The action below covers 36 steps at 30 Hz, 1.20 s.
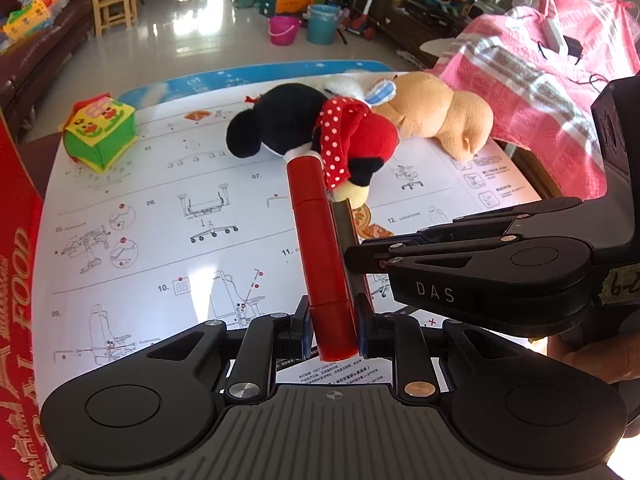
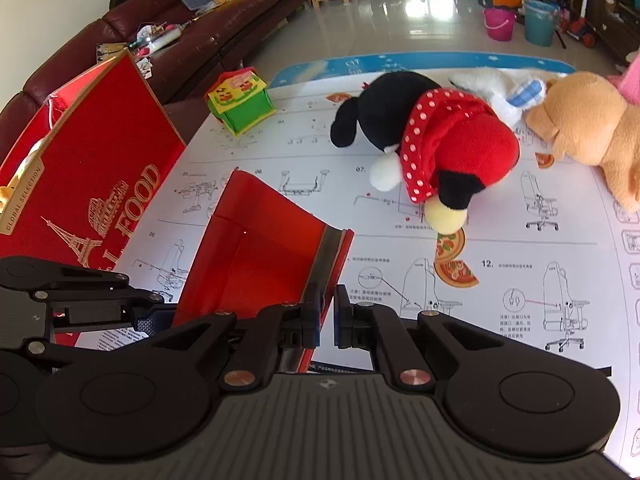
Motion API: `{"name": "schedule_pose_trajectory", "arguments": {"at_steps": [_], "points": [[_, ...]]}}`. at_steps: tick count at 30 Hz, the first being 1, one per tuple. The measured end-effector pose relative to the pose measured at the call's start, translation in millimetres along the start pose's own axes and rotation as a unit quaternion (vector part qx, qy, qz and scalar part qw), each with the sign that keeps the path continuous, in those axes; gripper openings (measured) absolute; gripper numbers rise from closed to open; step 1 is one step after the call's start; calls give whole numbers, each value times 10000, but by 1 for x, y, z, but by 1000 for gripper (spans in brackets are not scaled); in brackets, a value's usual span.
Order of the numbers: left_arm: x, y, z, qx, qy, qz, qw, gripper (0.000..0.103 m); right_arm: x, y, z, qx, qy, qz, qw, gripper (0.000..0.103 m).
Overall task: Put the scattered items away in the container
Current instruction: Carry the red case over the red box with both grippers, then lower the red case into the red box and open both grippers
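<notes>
A: Cluttered living room up top, glossy floor, pink bucket (image 1: 283,30) and teal bucket (image 1: 323,24) at upper centre. Down front, a table (image 1: 248,74) covered by a big assembly-instruction sheet (image 1: 160,248).

B: And the toys? Scattered across the upper half of the sheet. Black-and-red mouse plush (image 1: 312,136) dead centre, tan bear plush (image 1: 440,120) just right of it and touching, something white and fluffy (image 2: 496,84) tucked between them at the top.

A: Green fabric house block (image 1: 100,136) off on its own at upper left. Pizza-slice stickers (image 2: 454,258) right under the mouse's yellow foot.

B: Now the grip. Left gripper (image 1: 334,332) at bottom centre, pinched narrow on the near edge of a red folded lid or flap (image 1: 320,240), seen edge-on here.

A: Right gripper (image 2: 327,318) clamped nearly shut on the grey inner edge of that same red piece (image 2: 256,248), broad face showing at centre of the right view.

B: Lifted clear of the sheet? Looks so, hard to call through the fisheye.

A: Container at far left: red "FOOD" box (image 2: 100,184), standing at the table's left edge, something pale inside its upper-left corner.
</notes>
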<state>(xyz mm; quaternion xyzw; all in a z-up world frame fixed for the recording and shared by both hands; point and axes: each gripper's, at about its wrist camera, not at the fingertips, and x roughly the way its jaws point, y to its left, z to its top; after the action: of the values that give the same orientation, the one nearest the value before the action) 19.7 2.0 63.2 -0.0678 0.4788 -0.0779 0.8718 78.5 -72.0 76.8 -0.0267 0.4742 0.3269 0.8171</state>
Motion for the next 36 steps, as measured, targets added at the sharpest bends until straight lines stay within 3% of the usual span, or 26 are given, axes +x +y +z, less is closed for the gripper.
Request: {"name": "schedule_pose_trajectory", "arguments": {"at_steps": [8,15,25,32,33,34,35,36], "points": [[-59,25,19,-272,-496,174,9982,16,-25,48,50,-619,-380,166,9972,5],[-123,72,39,-604,-1079,538,9909,15,-38,123,106,-1445,-775,389,9857,5],[-213,184,64,-1499,-1544,1271,9683,15,-20,255,185,-2498,-1047,974,9577,5],[-240,266,76,-2088,-1578,1679,9504,15,17,330,224,-2903,-847,1353,9435,4],[-238,279,77,-2168,-1549,1735,9481,24,25,340,226,-2945,-786,1386,9423,5],[-235,290,78,-2221,-1493,1759,9473,43,33,347,228,-2995,-723,1349,9417,8],[-230,302,77,-2345,-1398,1883,9434,52,42,353,229,-2992,-674,1278,9432,28],[-227,312,75,-2491,-1312,2056,9373,69,48,355,228,-2947,-673,1199,9457,41]]}}
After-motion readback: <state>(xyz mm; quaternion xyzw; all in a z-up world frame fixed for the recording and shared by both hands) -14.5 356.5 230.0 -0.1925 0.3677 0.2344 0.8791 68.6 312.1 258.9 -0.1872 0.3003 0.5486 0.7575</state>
